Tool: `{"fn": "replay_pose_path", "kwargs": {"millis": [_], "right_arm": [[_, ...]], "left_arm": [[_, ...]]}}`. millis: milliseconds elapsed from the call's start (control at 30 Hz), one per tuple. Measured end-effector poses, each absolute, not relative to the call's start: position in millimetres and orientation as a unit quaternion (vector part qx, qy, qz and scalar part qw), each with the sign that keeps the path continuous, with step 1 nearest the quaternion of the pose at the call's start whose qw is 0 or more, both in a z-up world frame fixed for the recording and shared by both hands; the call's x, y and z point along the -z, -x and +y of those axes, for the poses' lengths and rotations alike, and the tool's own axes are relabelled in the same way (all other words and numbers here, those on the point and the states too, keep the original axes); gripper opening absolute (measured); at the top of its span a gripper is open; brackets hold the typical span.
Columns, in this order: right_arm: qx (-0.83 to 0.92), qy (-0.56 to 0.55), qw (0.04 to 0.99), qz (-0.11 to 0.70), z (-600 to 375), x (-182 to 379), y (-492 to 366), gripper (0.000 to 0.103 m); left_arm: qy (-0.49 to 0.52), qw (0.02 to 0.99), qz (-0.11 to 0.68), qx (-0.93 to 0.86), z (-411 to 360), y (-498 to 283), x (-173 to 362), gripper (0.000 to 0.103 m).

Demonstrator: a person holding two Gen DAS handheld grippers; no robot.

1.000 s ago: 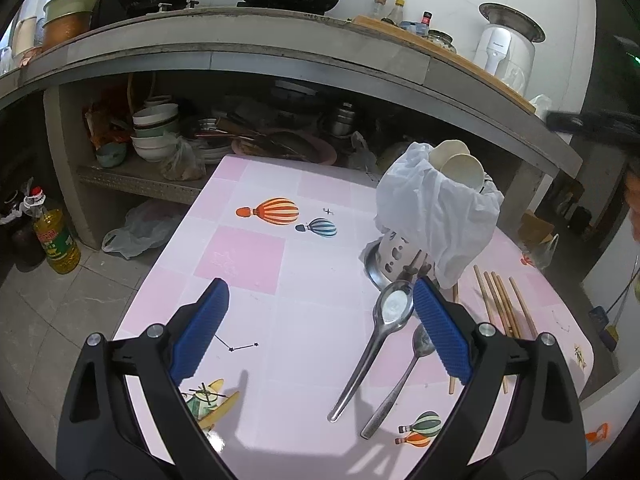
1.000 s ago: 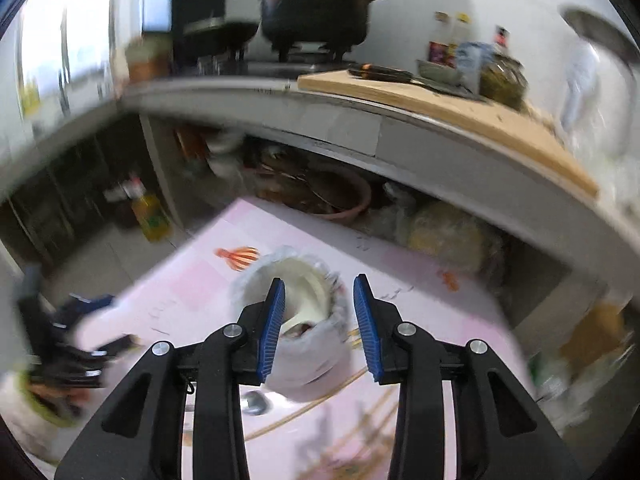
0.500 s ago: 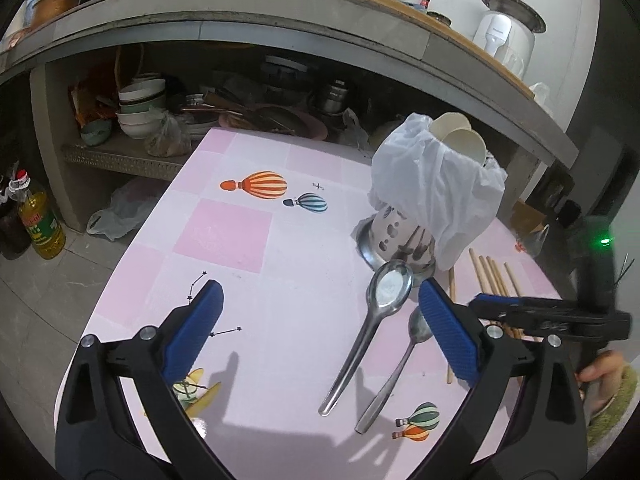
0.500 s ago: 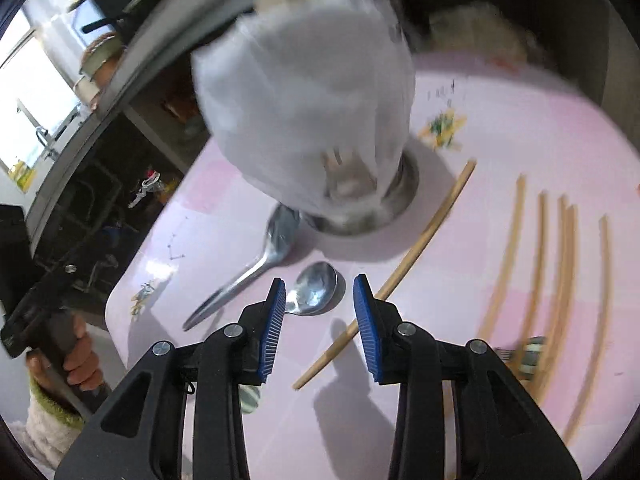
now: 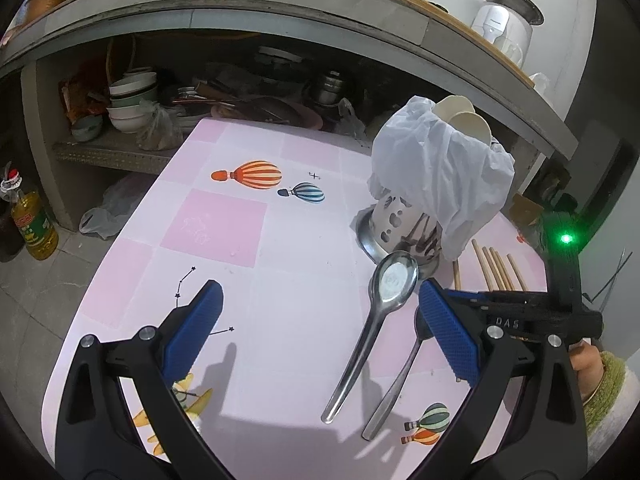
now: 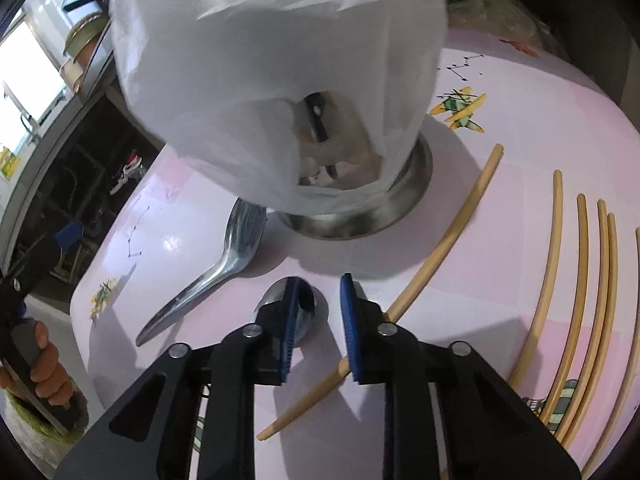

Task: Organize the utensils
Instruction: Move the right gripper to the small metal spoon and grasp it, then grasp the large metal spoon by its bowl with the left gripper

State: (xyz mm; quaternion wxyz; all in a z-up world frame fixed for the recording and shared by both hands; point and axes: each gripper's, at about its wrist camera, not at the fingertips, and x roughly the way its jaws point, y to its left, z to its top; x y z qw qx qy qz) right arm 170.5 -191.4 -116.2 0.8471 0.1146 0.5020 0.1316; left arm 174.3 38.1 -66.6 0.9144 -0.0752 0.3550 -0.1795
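A: We hold the left gripper point(image 5: 316, 316) above the pink table point(image 5: 280, 312), its jaws spread fully with nothing between them. To its right lie two metal spoons. The large spoon point(image 5: 376, 312) has its bowl just beside the base of the utensil holder point(image 5: 394, 226); the small spoon point(image 5: 396, 384) lies beside it, its bowl partly hidden behind the left gripper's right finger.

B: On our side, the right gripper point(image 6: 318, 322) is low over the table and its jaws are closing. The left pad stands over the bowl of the small spoon point(image 6: 306, 306); the right pad stands at the single chopstick point(image 6: 444, 252) that runs diagonally past the holder's base. Between the pads we see only bare table, so nothing is grasped.

A: The utensil holder is upright, with a white plastic bag point(image 5: 436, 172) draped over it.

B: Confirmed. Further chopsticks point(image 6: 580, 280) lie side by side at the right of the table, well apart from the spoons.
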Motion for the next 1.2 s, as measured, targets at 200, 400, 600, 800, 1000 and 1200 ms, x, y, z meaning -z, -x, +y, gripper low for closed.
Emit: {"fn": "replay_pose_path", "kwargs": {"millis": [200, 400, 600, 800, 1000, 1200], "right_arm": [[-0.140, -0.103, 0.852, 0.494, -184, 116, -166, 0.008], [-0.149, -0.108, 0.848, 0.497, -189, 111, -162, 0.007], [-0.152, -0.090, 0.853, 0.491, -206, 100, -146, 0.007], [-0.143, -0.078, 0.859, 0.486, -228, 90, -126, 0.006], [-0.138, -0.087, 0.861, 0.482, -240, 91, -117, 0.006], [-0.134, -0.094, 0.861, 0.481, -245, 95, -117, 0.006]], "left_arm": [[0.059, 0.917, 0.350, 0.179, 33, -175, 66, 0.095], [0.036, 0.917, 0.350, 0.189, 23, -173, 64, 0.095], [0.018, 0.913, 0.357, 0.198, 10, -175, 65, 0.095], [-0.017, 0.904, 0.363, 0.226, -15, -184, 70, 0.095], [-0.057, 0.888, 0.369, 0.269, -50, -203, 78, 0.095], [-0.094, 0.873, 0.382, 0.289, -79, -219, 89, 0.094]]}}
